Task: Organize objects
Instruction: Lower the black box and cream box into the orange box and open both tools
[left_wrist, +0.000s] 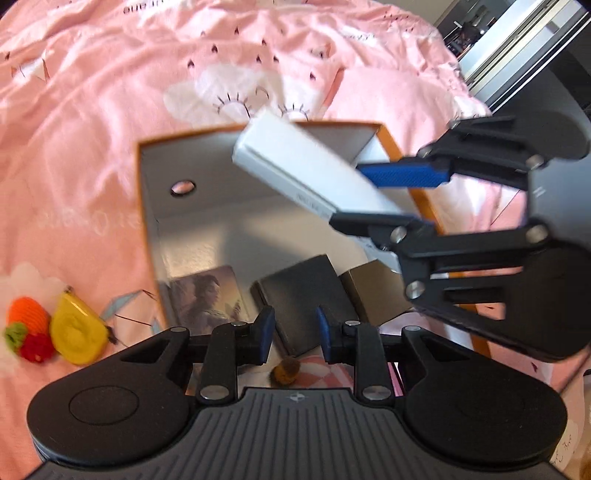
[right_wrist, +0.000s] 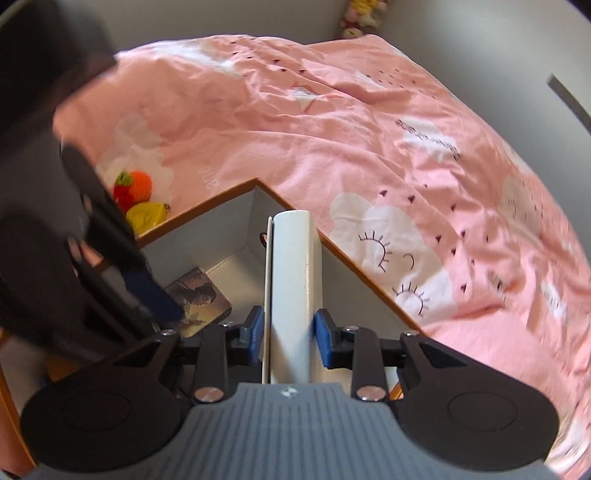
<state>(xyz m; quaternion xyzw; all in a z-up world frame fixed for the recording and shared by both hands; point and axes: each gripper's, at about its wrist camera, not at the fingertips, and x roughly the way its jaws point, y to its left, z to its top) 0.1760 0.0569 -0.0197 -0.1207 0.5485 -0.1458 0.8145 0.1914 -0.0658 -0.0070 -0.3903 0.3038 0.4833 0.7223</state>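
Right gripper (right_wrist: 289, 334) clamps my white box (right_wrist: 291, 280).
Over the open carton (left_wrist: 147, 206) I keep the left gripper (left_wrist: 295, 332) narrow, empty.

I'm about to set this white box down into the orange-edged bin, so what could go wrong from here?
1. The right gripper pinches the white box at one end only; its long free end could swing or slip.
2. The picture card and dark boxes already lie in the bin; the white box might land tilted on them.
3. The left gripper, empty, hovers over the bin and could get bumped.
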